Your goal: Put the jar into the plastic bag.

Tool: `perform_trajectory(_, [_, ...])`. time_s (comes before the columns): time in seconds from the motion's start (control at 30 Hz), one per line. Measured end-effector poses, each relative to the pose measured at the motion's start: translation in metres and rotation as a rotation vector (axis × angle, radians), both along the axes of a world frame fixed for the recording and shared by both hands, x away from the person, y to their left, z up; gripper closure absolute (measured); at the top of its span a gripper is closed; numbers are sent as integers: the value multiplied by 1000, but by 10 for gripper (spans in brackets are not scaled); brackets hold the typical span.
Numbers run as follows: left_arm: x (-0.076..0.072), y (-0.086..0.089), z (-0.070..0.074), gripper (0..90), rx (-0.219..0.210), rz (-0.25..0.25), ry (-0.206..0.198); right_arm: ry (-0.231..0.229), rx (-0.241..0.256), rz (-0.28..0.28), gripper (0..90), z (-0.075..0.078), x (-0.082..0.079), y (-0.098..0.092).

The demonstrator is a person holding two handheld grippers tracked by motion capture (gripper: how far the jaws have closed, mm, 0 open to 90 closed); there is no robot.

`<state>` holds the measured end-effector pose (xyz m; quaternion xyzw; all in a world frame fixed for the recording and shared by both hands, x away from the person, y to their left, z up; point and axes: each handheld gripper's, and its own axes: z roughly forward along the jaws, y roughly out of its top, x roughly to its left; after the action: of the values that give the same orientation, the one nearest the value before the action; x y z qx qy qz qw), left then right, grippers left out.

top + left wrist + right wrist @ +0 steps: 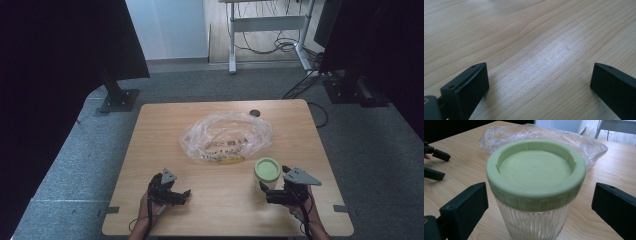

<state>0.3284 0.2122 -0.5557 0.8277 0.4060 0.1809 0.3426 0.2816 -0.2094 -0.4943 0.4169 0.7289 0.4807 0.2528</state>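
Right gripper view: right tool (537, 207), jaws spread, straddles the ribbed glass jar (536, 220); an off-centre squeeze might tip it.

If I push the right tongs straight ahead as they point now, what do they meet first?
The ribbed clear jar with the pale green lid, standing between the open jaws of the right tongs. The crumpled clear plastic bag lies beyond it.

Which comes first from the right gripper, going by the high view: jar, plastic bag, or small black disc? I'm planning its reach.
1. Jar, with green lid, just ahead of the right gripper.
2. Plastic bag, mid-table, beyond the jar.
3. Small black disc, near the far edge.
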Motion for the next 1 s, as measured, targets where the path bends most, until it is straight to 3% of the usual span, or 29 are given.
perform_trajectory(0.53, [0,0,0,15,0,0,0,-2,-3,-6,1,-2,9,10])
perform_trajectory(0.83, [0,0,0,15,0,0,0,18,-32,-22,5,-10,20,20])
perform_trajectory(1.0, [0,0,0,14,0,0,0,22,-24,-26,16,-14,25,20])
